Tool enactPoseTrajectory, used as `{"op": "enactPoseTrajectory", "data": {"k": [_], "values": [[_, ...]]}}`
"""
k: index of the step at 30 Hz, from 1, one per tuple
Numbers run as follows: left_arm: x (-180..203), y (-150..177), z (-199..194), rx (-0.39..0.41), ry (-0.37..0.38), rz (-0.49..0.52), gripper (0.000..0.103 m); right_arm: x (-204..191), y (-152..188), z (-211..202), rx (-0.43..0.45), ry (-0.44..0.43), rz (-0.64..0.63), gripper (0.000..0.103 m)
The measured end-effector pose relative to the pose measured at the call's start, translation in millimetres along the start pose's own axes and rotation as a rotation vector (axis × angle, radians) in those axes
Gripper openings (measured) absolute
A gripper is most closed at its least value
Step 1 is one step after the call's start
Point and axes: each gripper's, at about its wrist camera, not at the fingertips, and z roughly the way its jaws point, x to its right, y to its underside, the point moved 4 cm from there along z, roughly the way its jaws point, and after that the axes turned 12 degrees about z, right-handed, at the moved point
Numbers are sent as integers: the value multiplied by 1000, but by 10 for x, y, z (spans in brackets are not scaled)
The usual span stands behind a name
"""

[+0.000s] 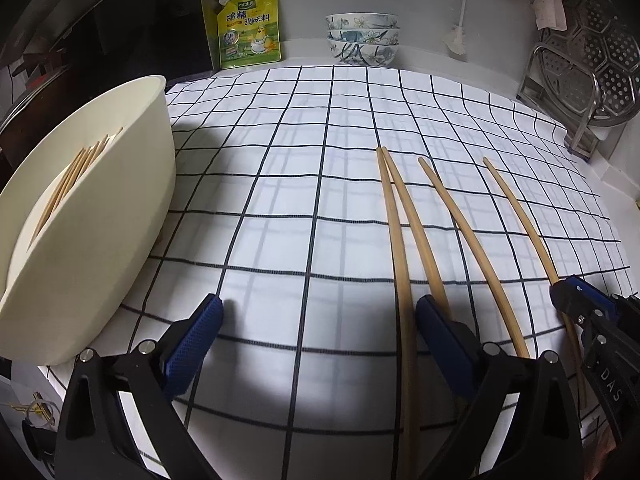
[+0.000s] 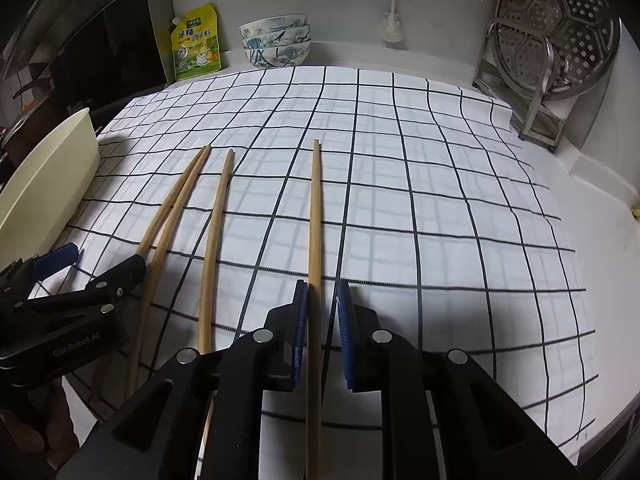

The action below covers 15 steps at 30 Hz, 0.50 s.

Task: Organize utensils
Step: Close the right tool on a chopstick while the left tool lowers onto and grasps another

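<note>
R gripper [image 2: 322,316] is straddling one chopstick [image 2: 316,216], the rightmost of the four on the cloth [image 2: 440,200]. Jaws nearly together, but I see a sliver of gap on the right pad, so can't tell if it's a real pinch yet. The stick's long axis runs near-to-far, basically in line w/ the fingers, so the grab is on its near end and the lift will prob have the far tip swinging.

L gripper [image 1: 320,320] is spread wide, holding nothing, hovering low over the cloth just left of the pair [image 1: 400,220]. The bin [image 1: 132,184] sits far left, right beside L, well apart from R. So R has the longer carry leftward, imo.

Count: 4 sticks loose on the cloth (2 touching as a pair, 2 singles), a bunch already in the bin (can't count em), 1 bin, 3 stacked bowls [image 1: 362,40] at the back.
</note>
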Motion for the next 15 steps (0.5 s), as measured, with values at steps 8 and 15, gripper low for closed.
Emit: {"op": "enactPoseTrajectory", "data": {"k": [8, 15], "values": [[33, 15, -20, 30, -3, -4, 88, -44, -35, 46, 25, 9, -14, 19], [175, 3, -102, 48, 26, 37, 48, -69, -25, 40, 33, 8, -34, 7]]}}
